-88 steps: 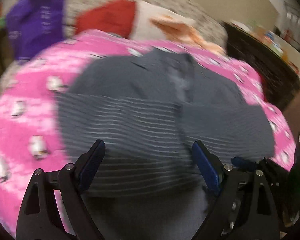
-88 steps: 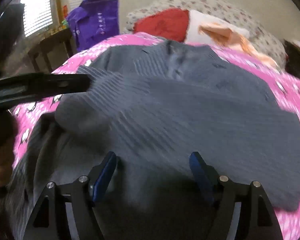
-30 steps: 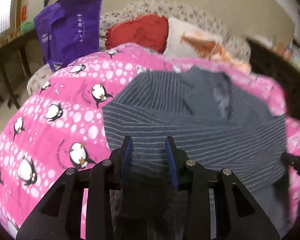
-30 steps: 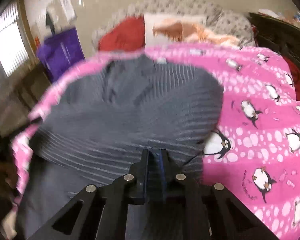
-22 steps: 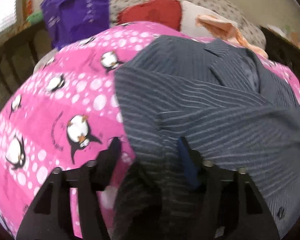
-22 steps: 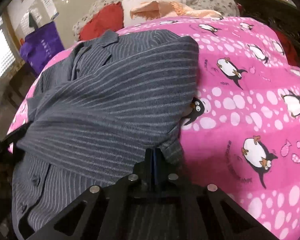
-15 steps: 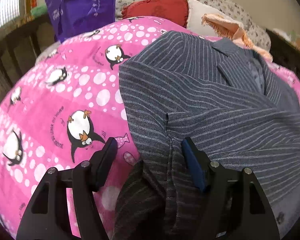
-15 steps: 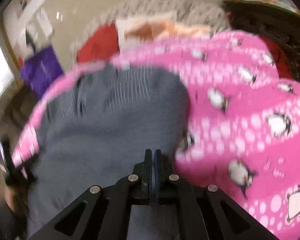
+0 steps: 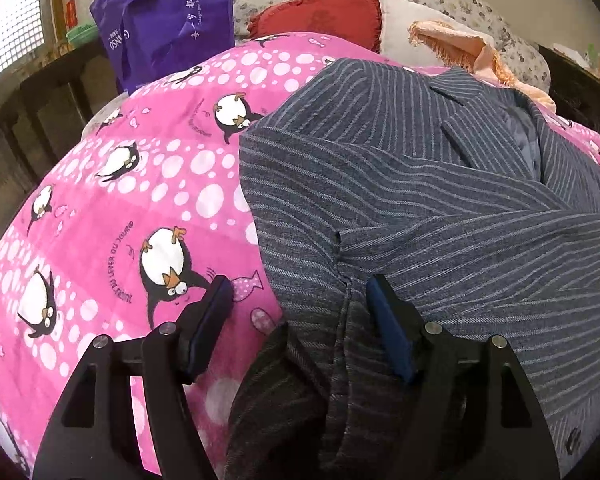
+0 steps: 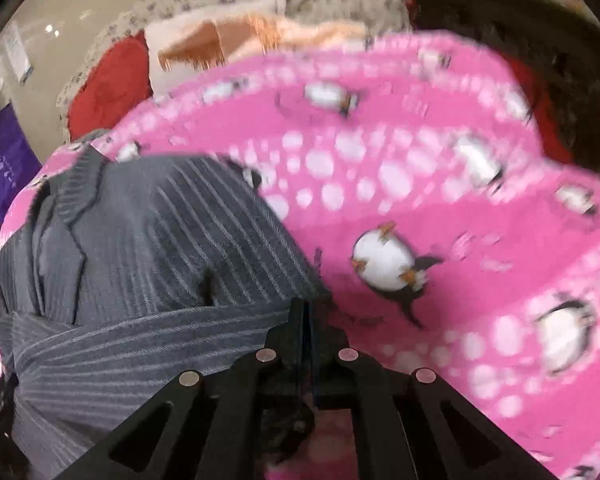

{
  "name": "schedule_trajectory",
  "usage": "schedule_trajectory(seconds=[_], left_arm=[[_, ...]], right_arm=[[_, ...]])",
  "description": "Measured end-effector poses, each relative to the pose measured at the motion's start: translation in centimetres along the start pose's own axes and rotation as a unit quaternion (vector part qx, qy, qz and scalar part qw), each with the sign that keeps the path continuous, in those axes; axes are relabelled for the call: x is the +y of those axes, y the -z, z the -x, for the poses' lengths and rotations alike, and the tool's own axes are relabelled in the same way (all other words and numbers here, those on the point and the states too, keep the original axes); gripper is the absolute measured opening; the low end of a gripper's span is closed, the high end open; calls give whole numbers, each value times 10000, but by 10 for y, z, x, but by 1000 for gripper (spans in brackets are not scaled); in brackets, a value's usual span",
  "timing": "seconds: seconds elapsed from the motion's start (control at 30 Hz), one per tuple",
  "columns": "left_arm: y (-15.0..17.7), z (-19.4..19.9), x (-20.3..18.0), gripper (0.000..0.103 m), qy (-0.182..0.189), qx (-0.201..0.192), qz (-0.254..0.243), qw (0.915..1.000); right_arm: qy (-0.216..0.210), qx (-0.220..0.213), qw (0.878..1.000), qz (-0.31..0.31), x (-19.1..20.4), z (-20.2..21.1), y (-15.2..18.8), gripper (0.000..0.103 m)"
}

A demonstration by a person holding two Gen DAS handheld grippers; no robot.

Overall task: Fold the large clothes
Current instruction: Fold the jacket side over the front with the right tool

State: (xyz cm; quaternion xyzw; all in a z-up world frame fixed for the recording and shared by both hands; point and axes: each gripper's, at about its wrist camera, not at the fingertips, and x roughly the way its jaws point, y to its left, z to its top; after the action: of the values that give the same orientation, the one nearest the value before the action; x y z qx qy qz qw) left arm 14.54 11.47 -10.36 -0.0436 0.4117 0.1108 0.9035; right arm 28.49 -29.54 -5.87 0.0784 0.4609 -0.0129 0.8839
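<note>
A grey pinstriped jacket (image 9: pixel 420 200) lies on a pink penguin quilt (image 9: pixel 140 180), collar at the far end and one sleeve folded across its front. My left gripper (image 9: pixel 299 284) straddles the jacket's near left edge. Its jaws are opening, with cloth between them but not pressed. In the right wrist view the jacket (image 10: pixel 160 240) fills the left half. A folded sleeve band (image 10: pixel 140 332) runs straight into the tips of my right gripper (image 10: pixel 305 308), which is shut on it at the jacket's right edge. That view is motion-blurred.
A purple bag (image 9: pixel 168 20), a red cushion (image 9: pixel 324 12) and a white pillow with a peach cloth (image 9: pixel 452 40) sit beyond the quilt. Dark furniture (image 10: pixel 540 40) stands to the right and a dark wooden table (image 9: pixel 40 100) to the left. Bare quilt (image 10: pixel 420 200) lies right of the jacket.
My left gripper came down onto the jacket's left edge and its jaws spread wide. My right gripper closed on the cloth and swung right, so the jacket now sits left in its view.
</note>
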Motion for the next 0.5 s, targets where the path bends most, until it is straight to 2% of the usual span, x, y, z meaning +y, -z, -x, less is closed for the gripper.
schedule_trajectory(seconds=[0.1, 0.2, 0.27, 0.33, 0.37, 0.4, 0.43, 0.5], left_arm=[[-1, 0, 1, 72, -8, 0, -8, 10000], [-1, 0, 1, 72, -8, -1, -8, 10000], [-1, 0, 0, 72, -18, -3, -17, 10000], [-1, -1, 1, 72, -21, -2, -19, 10000], [-2, -1, 1, 72, -23, -4, -21, 10000], [-1, -1, 1, 72, -25, -3, -21, 10000], [-1, -1, 1, 72, -28, -3, -22, 10000], [-1, -1, 1, 72, -29, -2, -24, 10000]], right_arm=[[-191, -645, 9976, 152, 12, 48, 12, 0], [-664, -732, 9945, 334, 38, 73, 39, 2], [-893, -621, 9925, 562, 57, 74, 62, 2], [-663, -345, 9931, 902, 74, 54, 87, 2], [-538, -51, 9937, 980, 73, 37, 97, 2], [-567, 70, 9942, 913, 71, 26, 103, 2], [-624, -40, 9953, 746, 67, 28, 102, 2], [-510, 147, 9964, 657, 68, 29, 93, 2]])
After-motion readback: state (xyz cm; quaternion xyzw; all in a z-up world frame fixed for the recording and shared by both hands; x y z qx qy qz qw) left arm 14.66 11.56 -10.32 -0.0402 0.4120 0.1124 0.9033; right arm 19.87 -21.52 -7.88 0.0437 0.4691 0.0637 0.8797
